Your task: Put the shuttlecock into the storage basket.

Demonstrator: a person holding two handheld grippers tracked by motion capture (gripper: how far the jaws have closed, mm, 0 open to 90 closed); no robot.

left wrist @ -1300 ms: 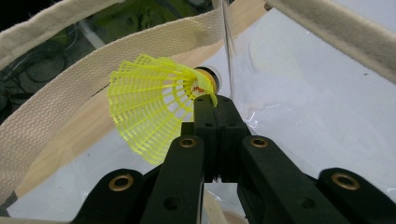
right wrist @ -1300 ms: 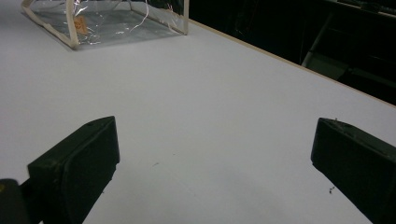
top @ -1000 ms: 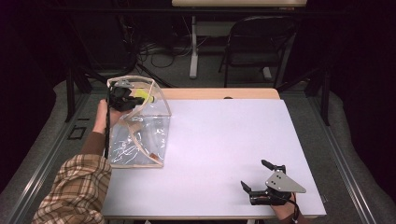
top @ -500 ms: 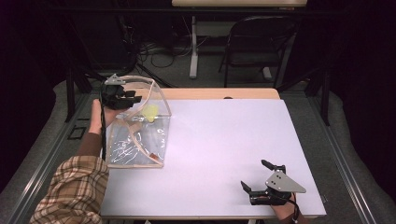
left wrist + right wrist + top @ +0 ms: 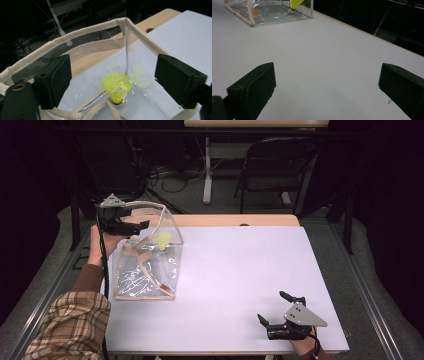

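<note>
A clear plastic bag (image 5: 145, 270) with cream trim stands at the table's left. A yellow shuttlecock (image 5: 162, 240) lies inside it, cork end down on the bag's floor (image 5: 117, 86). My left gripper (image 5: 137, 220) hovers above the bag's far left rim (image 5: 75, 36). Its jaws have just been opening and stand open, with the pads (image 5: 53, 80) clear of the shuttlecock below. My right gripper (image 5: 271, 306) rests open near the table's front right corner, nothing between its fingers (image 5: 252, 87). From there the bag (image 5: 269, 11) shows far off.
The white table top (image 5: 240, 270) stretches between the bag and the right gripper. A wooden strip (image 5: 235, 220) runs along its far edge. Beyond it stand a folding chair (image 5: 270, 170) and cables on the floor.
The left gripper opened and let go of the shuttlecock, which dropped into the bag. The gripper then drew up and back to the left. The right gripper stayed put.
</note>
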